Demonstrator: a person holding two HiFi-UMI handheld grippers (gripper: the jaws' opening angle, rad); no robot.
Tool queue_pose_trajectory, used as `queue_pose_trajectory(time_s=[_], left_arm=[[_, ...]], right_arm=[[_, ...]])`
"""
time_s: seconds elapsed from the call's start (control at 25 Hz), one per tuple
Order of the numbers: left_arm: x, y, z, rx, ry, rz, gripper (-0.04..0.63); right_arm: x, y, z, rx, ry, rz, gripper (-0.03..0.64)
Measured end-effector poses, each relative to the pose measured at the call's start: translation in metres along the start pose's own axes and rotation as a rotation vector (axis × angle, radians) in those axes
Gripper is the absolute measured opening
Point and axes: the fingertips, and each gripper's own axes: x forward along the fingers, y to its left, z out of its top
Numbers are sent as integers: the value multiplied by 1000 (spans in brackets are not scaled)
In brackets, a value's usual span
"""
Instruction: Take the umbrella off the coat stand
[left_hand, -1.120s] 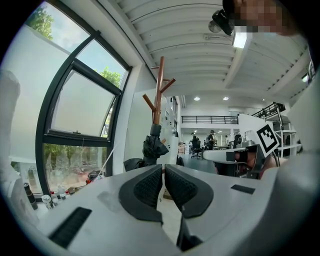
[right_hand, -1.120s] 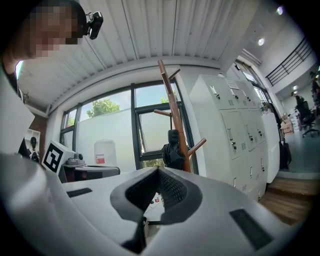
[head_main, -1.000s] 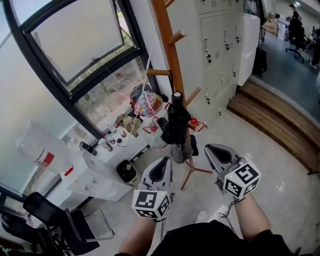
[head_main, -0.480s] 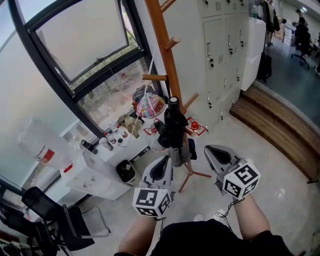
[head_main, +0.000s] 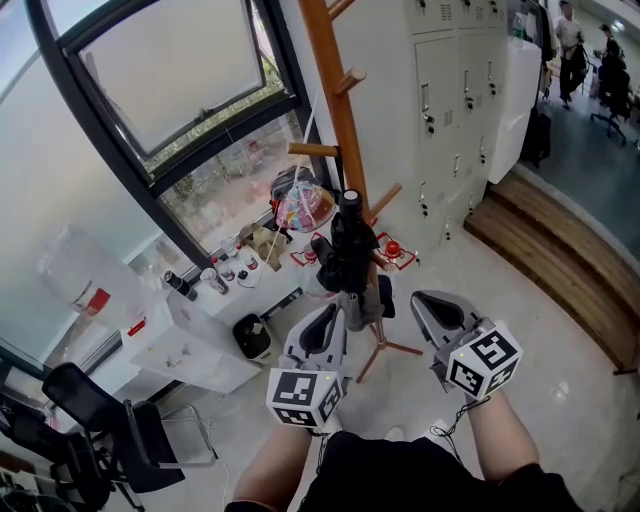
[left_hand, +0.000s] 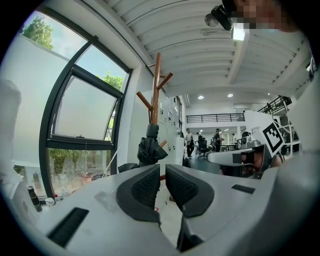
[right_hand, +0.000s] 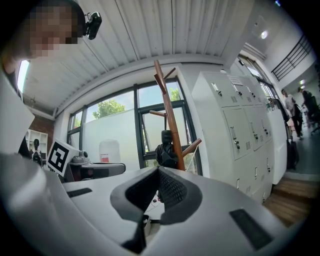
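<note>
A black folded umbrella (head_main: 348, 252) hangs upright against the wooden coat stand (head_main: 338, 120), low on its pole. Both grippers hover just short of it, pointing level at it. My left gripper (head_main: 334, 314) is shut and empty, its tips just below the umbrella in the head view. My right gripper (head_main: 421, 298) sits to the umbrella's right, also shut with nothing in it. In the left gripper view the umbrella (left_hand: 149, 148) shows past the closed left gripper (left_hand: 162, 168), beside the stand (left_hand: 156, 85). The right gripper view shows the umbrella (right_hand: 165, 150) on the stand (right_hand: 170, 112) beyond the shut right gripper (right_hand: 158, 171).
White lockers (head_main: 452, 110) stand right of the coat stand, and a large window (head_main: 170, 80) is to its left. A low white table (head_main: 205, 330) with bottles, a colourful bundle (head_main: 299, 208), a black bin (head_main: 252, 340) and a black chair (head_main: 95, 425) lie left. A wooden step (head_main: 560, 250) runs at right.
Neither gripper nor the umbrella has visibly moved; only the head view has drifted slightly.
</note>
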Motion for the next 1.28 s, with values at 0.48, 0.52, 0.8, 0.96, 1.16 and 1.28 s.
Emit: queue_pose_trajectory(time_s=[0.48, 0.52, 0.8, 0.96, 1.16, 1.28], left_arm=[[36, 25, -5, 62, 28, -79, 233], [42, 28, -5, 69, 32, -85, 253], [88, 39, -8, 137, 87, -175, 303], [108, 44, -14, 179, 103, -210, 322], [128, 46, -16, 213, 99, -242, 328], [136, 49, -21, 226, 103, -263, 330]], right_arm=[[22, -13, 0, 12, -23, -74, 54], [25, -16, 1, 13, -23, -84, 54], [40, -37, 11, 27, -32, -163, 54], [44, -46, 6, 34, -24, -207, 54], [45, -56, 6, 39, -21, -257, 54], [47, -57, 4, 39, -22, -280, 54]])
